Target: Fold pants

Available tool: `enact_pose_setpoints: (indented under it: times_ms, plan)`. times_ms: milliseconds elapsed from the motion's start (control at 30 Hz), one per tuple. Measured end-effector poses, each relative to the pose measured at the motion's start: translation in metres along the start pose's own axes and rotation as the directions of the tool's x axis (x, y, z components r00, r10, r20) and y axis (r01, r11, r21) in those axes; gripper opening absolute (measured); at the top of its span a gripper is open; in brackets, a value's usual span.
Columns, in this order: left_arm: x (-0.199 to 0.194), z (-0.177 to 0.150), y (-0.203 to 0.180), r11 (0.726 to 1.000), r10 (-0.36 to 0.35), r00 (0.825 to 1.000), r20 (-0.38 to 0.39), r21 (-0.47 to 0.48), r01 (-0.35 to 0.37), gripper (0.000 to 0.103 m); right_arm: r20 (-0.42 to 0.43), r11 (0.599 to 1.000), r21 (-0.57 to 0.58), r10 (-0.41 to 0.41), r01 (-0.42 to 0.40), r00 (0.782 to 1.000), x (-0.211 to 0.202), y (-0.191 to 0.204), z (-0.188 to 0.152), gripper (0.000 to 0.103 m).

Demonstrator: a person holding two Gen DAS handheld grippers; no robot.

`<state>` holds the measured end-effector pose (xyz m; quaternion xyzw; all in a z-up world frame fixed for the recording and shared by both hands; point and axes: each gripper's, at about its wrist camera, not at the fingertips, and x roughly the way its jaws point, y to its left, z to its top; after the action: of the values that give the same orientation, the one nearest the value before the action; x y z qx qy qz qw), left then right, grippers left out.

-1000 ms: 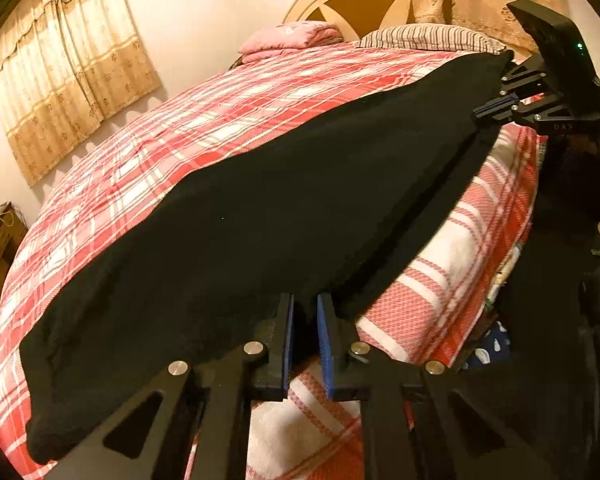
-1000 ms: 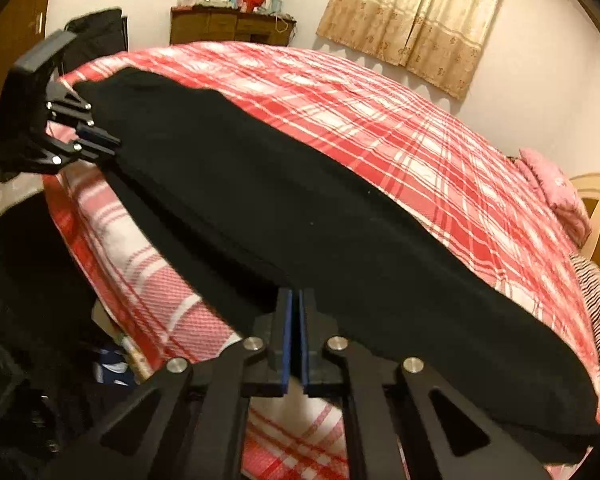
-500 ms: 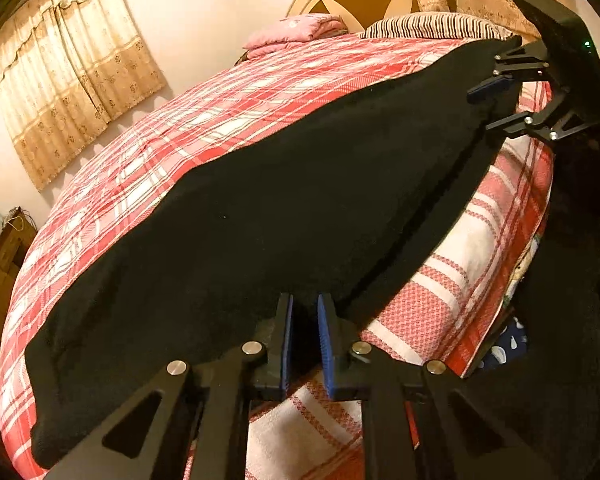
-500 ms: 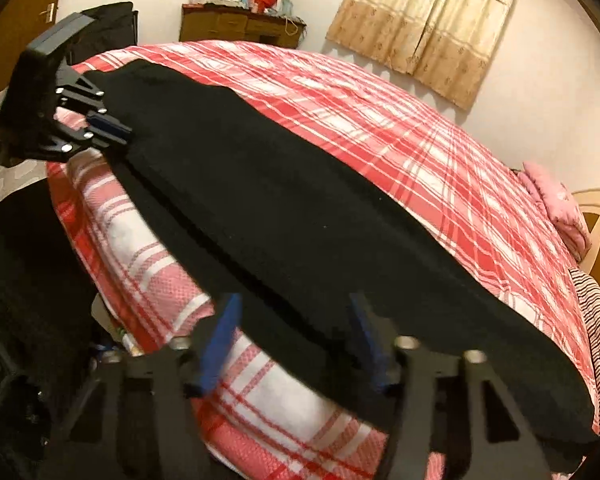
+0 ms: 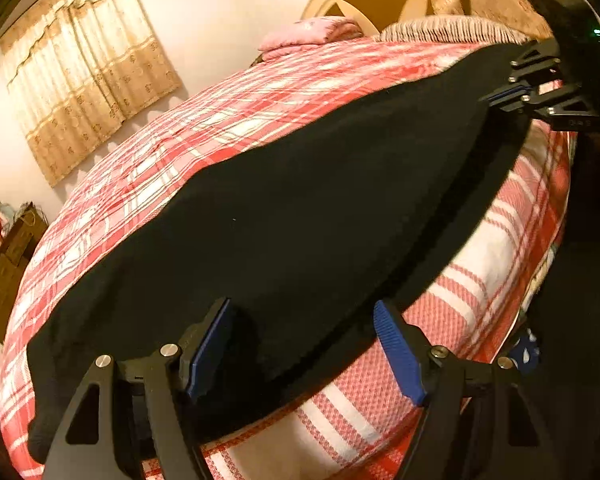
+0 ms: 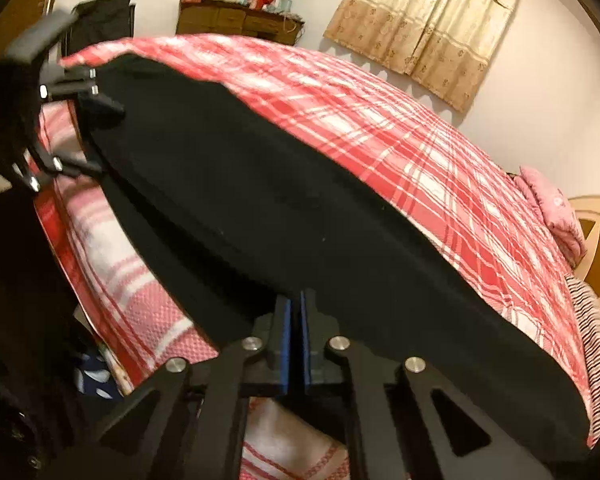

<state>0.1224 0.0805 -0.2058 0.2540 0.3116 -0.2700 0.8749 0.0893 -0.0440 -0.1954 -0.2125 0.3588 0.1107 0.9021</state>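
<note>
Lying lengthwise along the bed's (image 5: 260,120) near edge, the black pants (image 5: 300,220) sit between the spread left gripper (image 5: 304,344); the right gripper (image 6: 295,336) pinches their near edge.

A home bedroom: plaid-covered bed (image 5: 260,92), pink pillow (image 5: 308,34), curtains (image 6: 432,24) and a cluttered dresser (image 6: 236,20).

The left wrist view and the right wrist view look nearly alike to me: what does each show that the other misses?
Only the left wrist view shows the left gripper with its fingers spread apart around the near edge of the pants. Only the right wrist view shows the right gripper from behind, its fingers closed at the pants' edge. Both show the black pants lying on the red plaid bed, the curtain, the pink pillow and the wooden dresser.
</note>
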Motion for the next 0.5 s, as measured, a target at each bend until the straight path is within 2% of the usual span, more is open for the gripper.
enact_pose_setpoints:
  times_ms: [33,67,100,133,167,267,400,500]
  plan:
    - [0.0,0.002,0.002,1.0,0.002,1.0,0.0,-0.002,-0.002,0.05,0.015,1.0,0.015,0.007,-0.007,1.0,-0.005,-0.002,0.001,0.006]
    - [0.0,0.003,0.002,1.0,-0.008,1.0,-0.005,-0.007,0.008,0.041,0.031,1.0,0.028,0.012,-0.012,0.999,-0.012,-0.004,0.003,0.006]
    - [-0.001,0.004,0.002,1.0,-0.016,1.0,-0.004,-0.01,0.016,0.037,0.04,0.999,0.032,0.013,-0.014,0.999,-0.016,-0.005,0.004,0.006]
    - [-0.002,0.004,0.001,1.0,-0.031,1.0,-0.003,-0.001,0.031,0.024,0.047,0.999,0.033,0.013,-0.015,0.999,-0.02,-0.006,0.004,0.006]
    - [-0.003,0.005,-0.001,0.999,-0.042,0.999,-0.005,0.008,0.042,0.017,0.05,0.999,0.032,0.015,-0.016,0.999,-0.024,-0.007,0.004,0.006]
    - [-0.01,0.004,-0.008,0.998,-0.039,0.999,-0.001,0.044,0.039,0.014,0.041,1.0,0.014,0.017,-0.018,0.999,-0.024,-0.002,0.002,0.006]
    - [-0.018,-0.001,-0.009,0.996,-0.073,0.997,0.0,0.042,0.073,0.014,0.027,1.0,0.006,0.024,-0.025,0.999,-0.027,0.004,-0.007,0.005]
    - [-0.01,-0.007,-0.01,0.996,-0.081,0.996,-0.028,0.028,0.082,0.014,0.006,1.0,0.008,0.024,-0.025,1.0,-0.022,0.003,-0.013,0.005]
